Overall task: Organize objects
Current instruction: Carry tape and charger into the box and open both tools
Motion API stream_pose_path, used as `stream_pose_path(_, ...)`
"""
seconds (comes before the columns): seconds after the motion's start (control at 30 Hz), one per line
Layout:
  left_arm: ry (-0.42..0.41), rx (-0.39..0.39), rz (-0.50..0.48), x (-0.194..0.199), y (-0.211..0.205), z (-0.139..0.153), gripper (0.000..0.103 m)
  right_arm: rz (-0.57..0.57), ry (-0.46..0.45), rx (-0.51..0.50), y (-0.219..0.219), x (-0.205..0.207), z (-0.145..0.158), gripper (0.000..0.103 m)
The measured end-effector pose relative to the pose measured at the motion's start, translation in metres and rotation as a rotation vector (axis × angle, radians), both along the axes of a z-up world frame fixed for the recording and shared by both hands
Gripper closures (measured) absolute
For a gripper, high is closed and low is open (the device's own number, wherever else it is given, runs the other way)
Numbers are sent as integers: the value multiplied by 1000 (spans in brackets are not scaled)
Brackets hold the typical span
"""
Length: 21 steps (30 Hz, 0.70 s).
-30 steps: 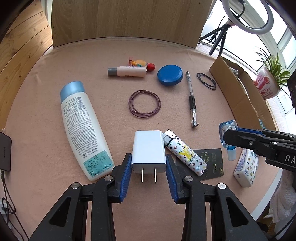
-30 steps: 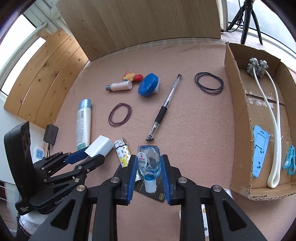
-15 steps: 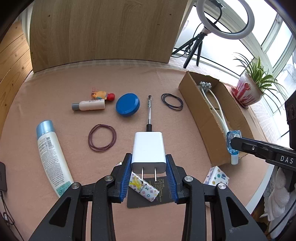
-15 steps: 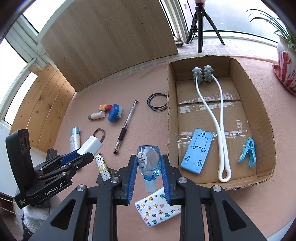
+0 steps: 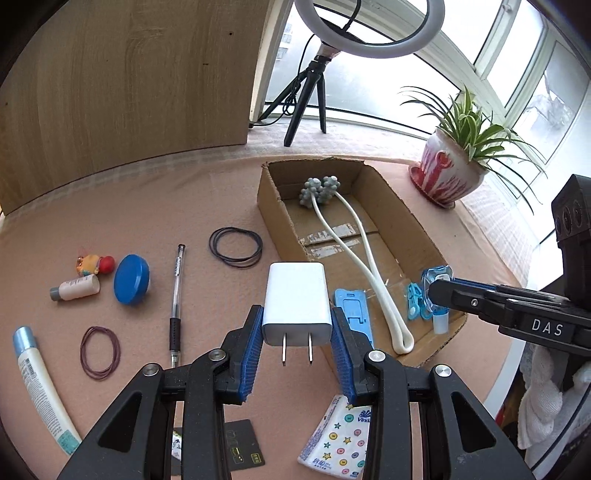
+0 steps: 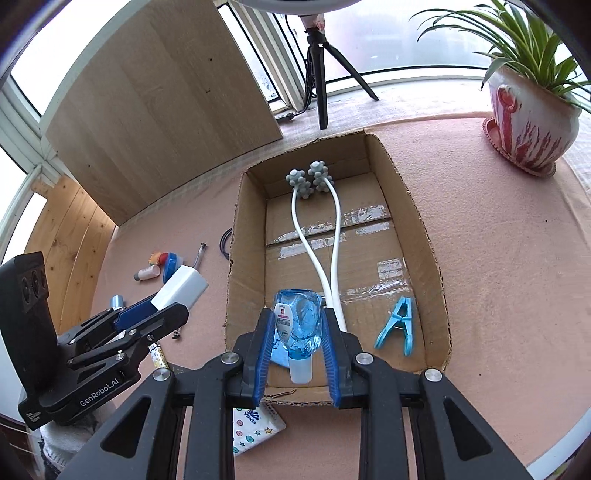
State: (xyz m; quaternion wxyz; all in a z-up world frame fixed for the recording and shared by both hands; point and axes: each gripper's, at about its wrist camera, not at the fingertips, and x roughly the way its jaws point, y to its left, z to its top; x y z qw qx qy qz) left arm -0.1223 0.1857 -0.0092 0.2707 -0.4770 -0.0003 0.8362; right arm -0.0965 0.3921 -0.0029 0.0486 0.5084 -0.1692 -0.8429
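Beyond my table's pink cloth (image 5: 129, 206) a wooden board (image 5: 129, 81) stands upright against the far edge. To its right I see a ring light (image 5: 369, 33) on a black tripod (image 5: 306, 99) by the window (image 5: 524, 74). A potted plant (image 6: 532, 122) sits at the cloth's far right corner.

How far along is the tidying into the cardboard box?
Done: the massager, phone stand and clip lie in the box. In hand: left tongs grip the charger, right tongs the blue bottle. Left: pen, bands, tubes, tissues.
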Motion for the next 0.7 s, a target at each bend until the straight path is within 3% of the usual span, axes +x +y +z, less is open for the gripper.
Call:
stream_pose_path(0.3,1,-8,-39,-17,52,-6,65,-30,-26,4,20,-6,-15,80)
stream_pose_path(0.7,-13,-39,-31,-36,77,-27,65,-59,-55,-4,33,-11,-34,80)
